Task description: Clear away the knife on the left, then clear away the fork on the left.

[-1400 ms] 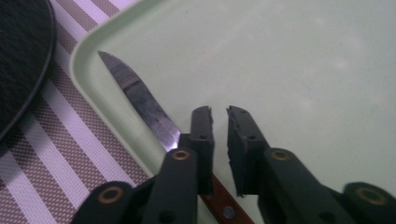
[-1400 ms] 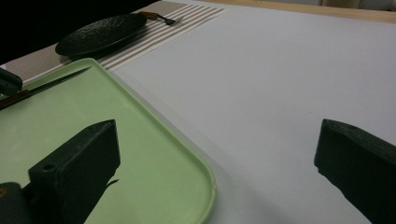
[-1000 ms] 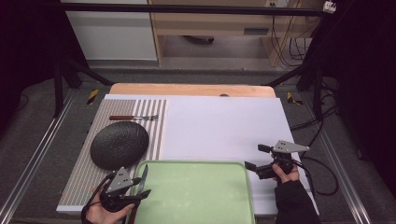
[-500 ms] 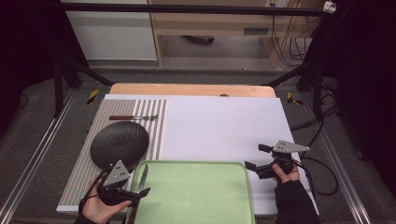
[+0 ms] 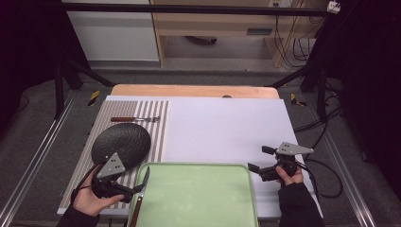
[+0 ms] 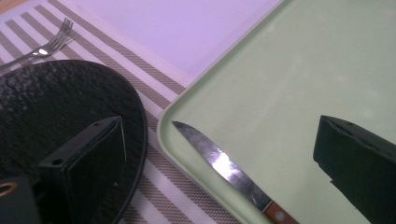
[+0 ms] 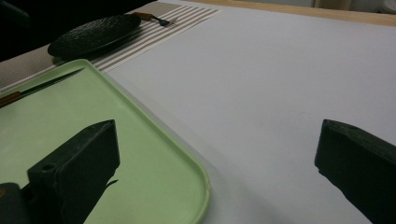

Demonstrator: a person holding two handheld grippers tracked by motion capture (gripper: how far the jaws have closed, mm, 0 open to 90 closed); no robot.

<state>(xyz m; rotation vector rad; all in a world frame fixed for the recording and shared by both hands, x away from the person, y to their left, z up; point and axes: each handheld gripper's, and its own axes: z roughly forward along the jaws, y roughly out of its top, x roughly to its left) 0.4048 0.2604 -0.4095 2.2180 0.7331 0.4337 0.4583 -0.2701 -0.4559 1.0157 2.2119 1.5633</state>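
A knife (image 5: 142, 188) with a wooden handle lies along the left edge of the green tray (image 5: 198, 198), its blade pointing away from me. My left gripper (image 5: 133, 191) hovers just left of it. Its jaws have just been opening and now stand open. In the left gripper view the knife (image 6: 224, 165) lies loose on the tray (image 6: 303, 84) between and beyond the jaws of that gripper (image 6: 220, 129), untouched. My right gripper (image 5: 259, 159) is open over the white table by the tray's far right corner, with nothing between its jaws (image 7: 217, 126).
A black plate (image 5: 120, 142) sits on the striped placemat (image 5: 158, 118) left of the tray, with a fork (image 5: 135, 119) beyond it. The plate's rim lies close to the left gripper. The white table surface (image 5: 227, 127) stretches past the tray, with a wooden strip at the far edge.
The left gripper has opened and drawn back to the left and upward, away from the knife. The knife stays on the tray's left edge. The right gripper has not moved.
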